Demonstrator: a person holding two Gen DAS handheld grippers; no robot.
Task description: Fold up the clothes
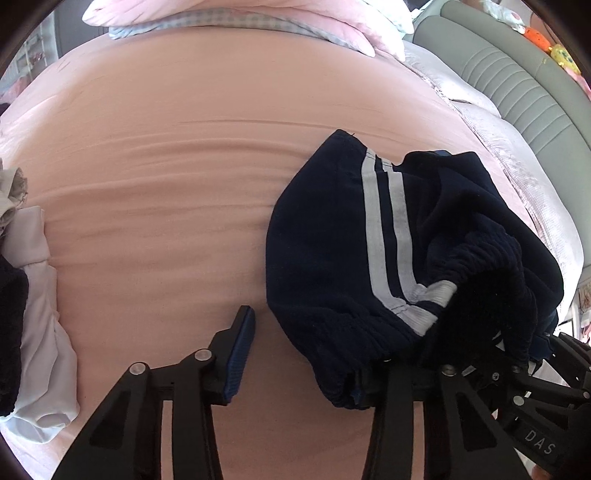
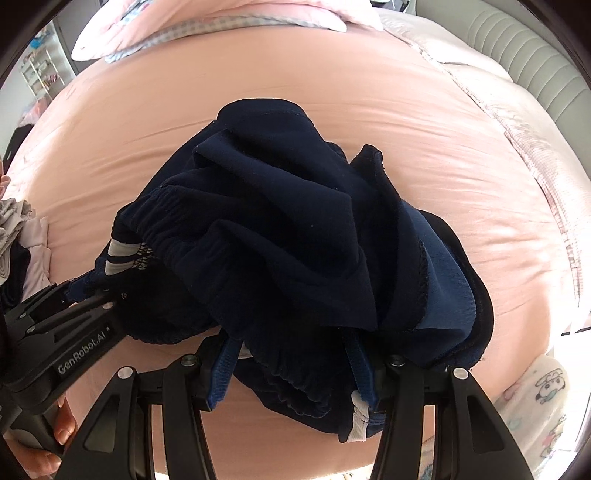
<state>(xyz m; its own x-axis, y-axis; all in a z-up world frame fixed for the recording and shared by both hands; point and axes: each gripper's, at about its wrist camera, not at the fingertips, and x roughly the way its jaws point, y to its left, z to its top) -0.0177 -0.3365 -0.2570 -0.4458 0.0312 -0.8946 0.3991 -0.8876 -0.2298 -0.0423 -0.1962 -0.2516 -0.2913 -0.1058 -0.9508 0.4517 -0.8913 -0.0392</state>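
Navy shorts (image 1: 332, 240) with two white side stripes lie bunched on the pink bed sheet (image 1: 166, 184). My left gripper (image 1: 310, 339) is at their elastic waistband. Its left blue pad (image 1: 240, 354) stands clear of the cloth, and the shorts drape over its right finger, which is hidden. In the right wrist view the shorts (image 2: 295, 221) pile up in a heap, and my right gripper (image 2: 295, 350) has a thick bunch of waistband pinched between its pads. The left gripper (image 2: 92, 286) meets the striped waistband end at the left. The right gripper (image 1: 532, 354) shows at the lower right.
A pile of white and dark clothes (image 1: 37, 332) lies at the bed's left edge. Pink pillows (image 1: 240, 18) sit at the far end and a grey padded headboard (image 1: 517, 85) runs along the right. A patterned cloth (image 2: 546, 406) hangs at the lower right.
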